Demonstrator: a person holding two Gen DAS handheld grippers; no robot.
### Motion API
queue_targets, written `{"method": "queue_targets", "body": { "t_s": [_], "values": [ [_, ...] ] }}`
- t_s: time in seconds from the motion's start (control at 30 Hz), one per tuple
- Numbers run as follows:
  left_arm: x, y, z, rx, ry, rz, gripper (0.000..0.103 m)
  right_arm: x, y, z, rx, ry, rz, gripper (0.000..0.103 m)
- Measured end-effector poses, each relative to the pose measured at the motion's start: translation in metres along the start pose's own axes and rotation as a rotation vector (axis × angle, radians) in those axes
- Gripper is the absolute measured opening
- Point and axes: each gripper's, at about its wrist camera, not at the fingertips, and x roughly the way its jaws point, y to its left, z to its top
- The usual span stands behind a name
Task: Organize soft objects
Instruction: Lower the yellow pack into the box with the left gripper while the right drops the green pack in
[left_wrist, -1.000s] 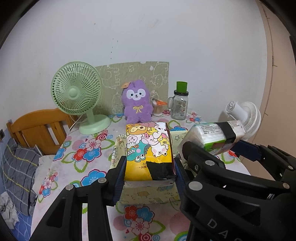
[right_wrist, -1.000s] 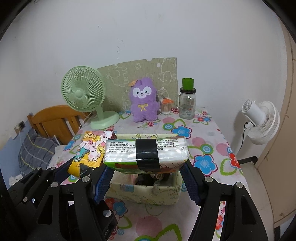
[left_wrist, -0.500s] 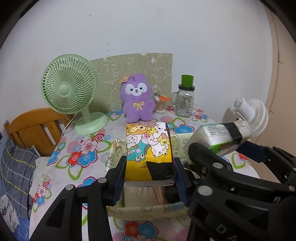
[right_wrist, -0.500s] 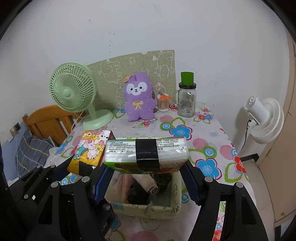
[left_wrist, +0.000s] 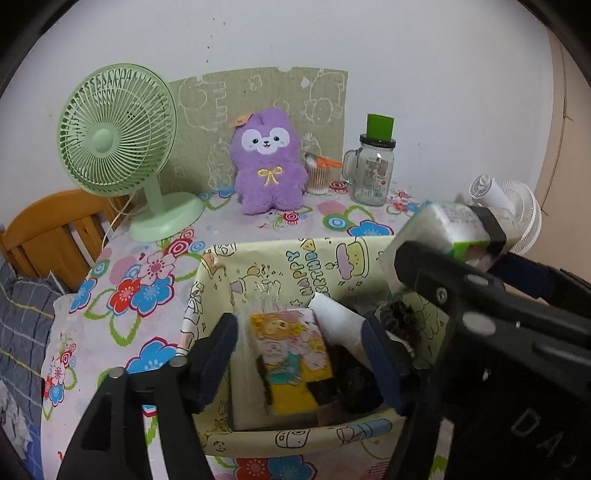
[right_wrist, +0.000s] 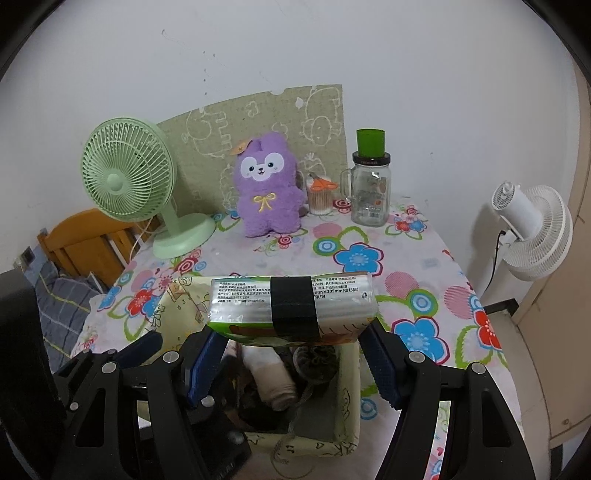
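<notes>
A pale yellow fabric box (left_wrist: 280, 258) printed with "happy birthday" stands on the flowered table, also in the right wrist view (right_wrist: 177, 299). My left gripper (left_wrist: 299, 354) is open over it; the yellow cartoon tissue pack (left_wrist: 291, 354) lies inside the box between the fingers, apart from them. My right gripper (right_wrist: 291, 354) is shut on a green-and-white tissue pack (right_wrist: 291, 306) with a black tape band, held above the box; that pack also shows in the left wrist view (left_wrist: 458, 232). Rolled socks (right_wrist: 273, 380) and dark cloth lie in the box.
At the back stand a green desk fan (left_wrist: 118, 144), a purple plush rabbit (left_wrist: 267, 162), a cotton swab jar (left_wrist: 317, 177) and a glass mug jar with a green lid (left_wrist: 373, 166). A white fan (right_wrist: 532, 232) is off the right edge, a wooden chair (left_wrist: 48, 236) at left.
My left gripper came down over the box and opened; the yellow pack dropped from its fingers into the box. My right gripper moved forward over the box with its pack.
</notes>
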Motion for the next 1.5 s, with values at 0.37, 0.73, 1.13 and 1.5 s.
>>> {"method": "queue_targets", "body": {
  "t_s": [0.37,0.73,1.13,1.5],
  "values": [
    [-0.006,0.008,-0.003,0.014,0.003,0.010,0.091,0.018,0.014,0.002,-0.017,0.025,0.061,0.073],
    [-0.007,0.016,-0.003,-0.011,0.005,0.031,0.092,0.030,0.025,-0.002,-0.050,0.061,0.135,0.086],
    [-0.014,0.008,-0.005,-0.012,0.000,0.015,0.101,0.013,0.015,-0.007,-0.034,0.050,0.070,0.094],
    [-0.034,0.001,-0.015,-0.011,-0.011,-0.005,0.103,-0.017,0.006,-0.018,-0.026,0.033,0.031,0.094]
  ]
}}
